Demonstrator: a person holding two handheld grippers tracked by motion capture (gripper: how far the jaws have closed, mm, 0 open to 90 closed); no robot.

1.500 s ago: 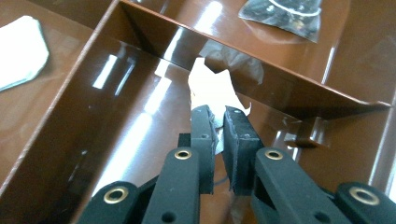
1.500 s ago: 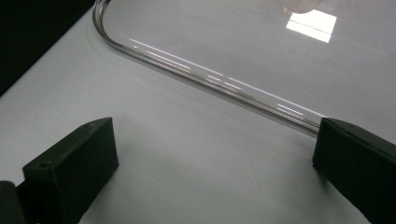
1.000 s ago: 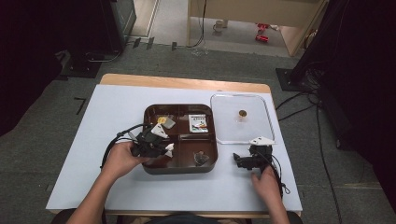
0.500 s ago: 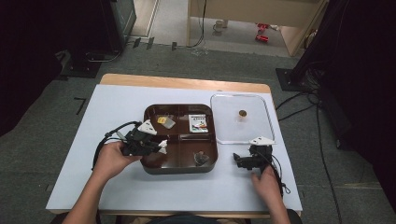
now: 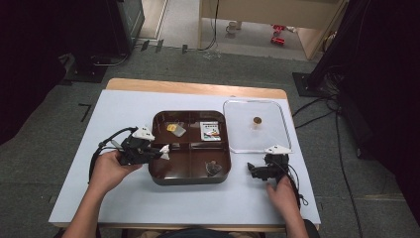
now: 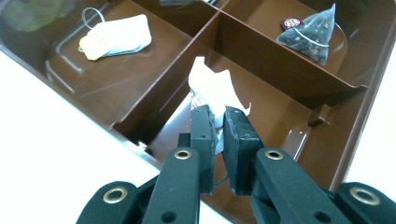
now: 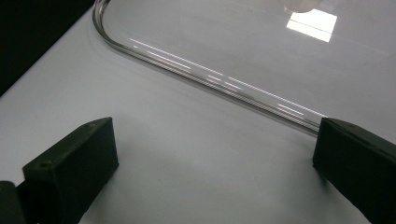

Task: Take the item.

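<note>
As before, white packet (image 6: 212, 88) gripped, shifted left

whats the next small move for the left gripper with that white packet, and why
Probably lift it a little further, clear of the tray wall. The left gripper is shut on the white packet, which hangs over the brown tray's near-left compartment, close to the divider. The right gripper sits open on the table beside the clear lid, so it seems to be waiting.
</note>
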